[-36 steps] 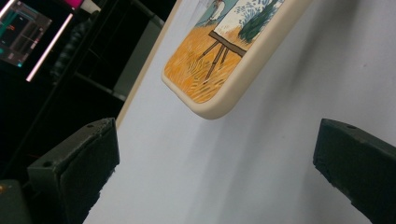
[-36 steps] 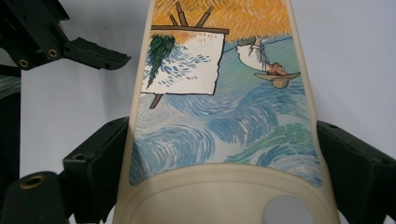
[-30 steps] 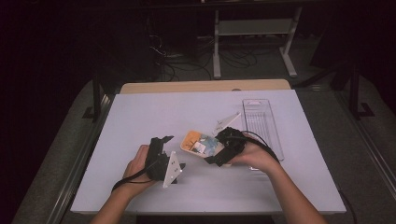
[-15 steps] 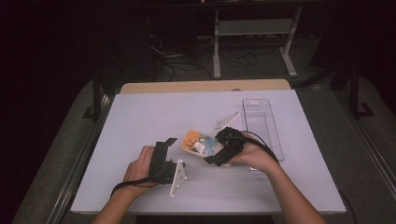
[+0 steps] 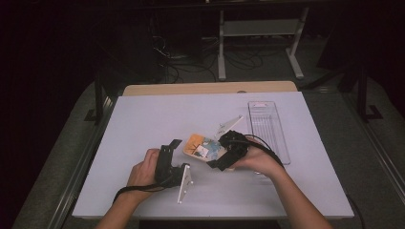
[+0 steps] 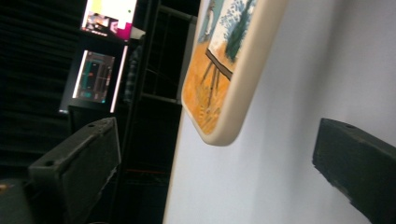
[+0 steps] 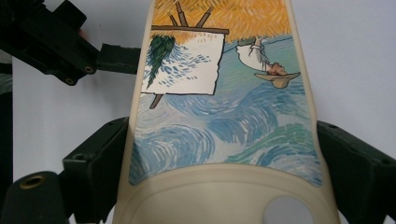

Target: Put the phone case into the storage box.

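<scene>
Right now the cream-rimmed phone case with a painted scene of orange field and blue swirls (image 5: 204,146) lies flat on the white table (image 5: 143,119), near the middle and a little toward the person's side. The right gripper (image 5: 224,152) has it by one end: in the right gripper view the two black jaws stand on either side of the case (image 7: 219,112), pressed to its cream edges, so the tongs are closed about as far as the case's width allows (the case's camera hole sits nearest the lens). The right hand (image 5: 258,160) wraps the gripper body, its cable looping over the wrist.

The left gripper (image 5: 172,148) rests just beside the case's other end, not touching it. In the left gripper view its jaws are spread wide, nothing between them but bare table, and the orange corner of the case (image 6: 219,88) hangs ahead of the gap. The left hand (image 5: 143,171) grips the body from behind.

A clear plastic oblong tray (image 5: 268,129) lies farther right on the table, apart from the case.
</scene>
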Action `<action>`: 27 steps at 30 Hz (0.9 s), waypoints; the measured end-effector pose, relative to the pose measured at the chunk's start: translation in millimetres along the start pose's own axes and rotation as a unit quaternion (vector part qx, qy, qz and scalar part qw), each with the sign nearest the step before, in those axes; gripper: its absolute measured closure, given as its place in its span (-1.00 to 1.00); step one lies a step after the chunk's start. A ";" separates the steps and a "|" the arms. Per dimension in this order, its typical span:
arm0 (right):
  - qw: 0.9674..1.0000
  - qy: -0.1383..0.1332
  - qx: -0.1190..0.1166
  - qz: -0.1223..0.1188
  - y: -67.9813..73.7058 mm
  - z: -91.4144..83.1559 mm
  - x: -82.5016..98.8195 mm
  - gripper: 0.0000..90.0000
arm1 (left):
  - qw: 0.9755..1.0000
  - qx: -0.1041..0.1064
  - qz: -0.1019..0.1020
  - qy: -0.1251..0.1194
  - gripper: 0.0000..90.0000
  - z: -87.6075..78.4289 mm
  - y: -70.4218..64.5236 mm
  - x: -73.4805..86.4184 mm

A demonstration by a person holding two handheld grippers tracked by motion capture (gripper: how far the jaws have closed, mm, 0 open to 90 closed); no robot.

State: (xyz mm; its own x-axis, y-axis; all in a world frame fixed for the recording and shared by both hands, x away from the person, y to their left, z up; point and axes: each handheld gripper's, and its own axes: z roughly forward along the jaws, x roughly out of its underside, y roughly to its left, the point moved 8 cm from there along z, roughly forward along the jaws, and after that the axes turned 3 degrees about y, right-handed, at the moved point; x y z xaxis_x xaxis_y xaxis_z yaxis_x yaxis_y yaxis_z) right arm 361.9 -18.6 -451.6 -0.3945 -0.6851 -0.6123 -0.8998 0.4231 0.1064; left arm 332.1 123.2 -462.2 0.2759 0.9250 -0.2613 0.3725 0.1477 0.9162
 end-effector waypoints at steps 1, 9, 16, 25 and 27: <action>1.000 0.000 0.000 0.000 0.2 0.3 -0.1 -0.77 | 1.000 -0.007 0.003 0.001 -1.00 0.4 0.2 -0.5; 1.000 0.001 -0.001 0.000 3.3 3.4 -1.8 -0.77 | 0.999 -0.028 0.030 -0.007 -1.00 1.2 -2.0 -9.2; 1.000 0.004 -0.005 -0.002 8.4 8.8 -3.4 -0.77 | 0.997 -0.052 0.056 -0.016 -1.00 1.9 -4.7 -17.7; 1.000 -0.001 -0.011 -0.007 14.2 11.6 -7.8 -0.77 | 0.995 -0.057 0.076 -0.012 -0.99 1.5 -7.2 -21.1; 1.000 -0.003 -0.012 -0.005 14.9 11.4 -8.3 -0.77 | 0.995 -0.061 0.082 -0.015 -0.94 1.0 -7.8 -21.9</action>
State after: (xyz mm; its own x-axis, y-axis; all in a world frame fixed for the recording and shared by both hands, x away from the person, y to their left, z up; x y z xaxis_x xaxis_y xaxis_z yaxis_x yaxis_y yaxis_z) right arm 353.9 0.2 -453.9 -0.3836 -0.6854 -0.6189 -0.9082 0.4013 0.1185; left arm 324.1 101.5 -464.0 0.3508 0.9297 -0.1122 0.2104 0.0385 0.9769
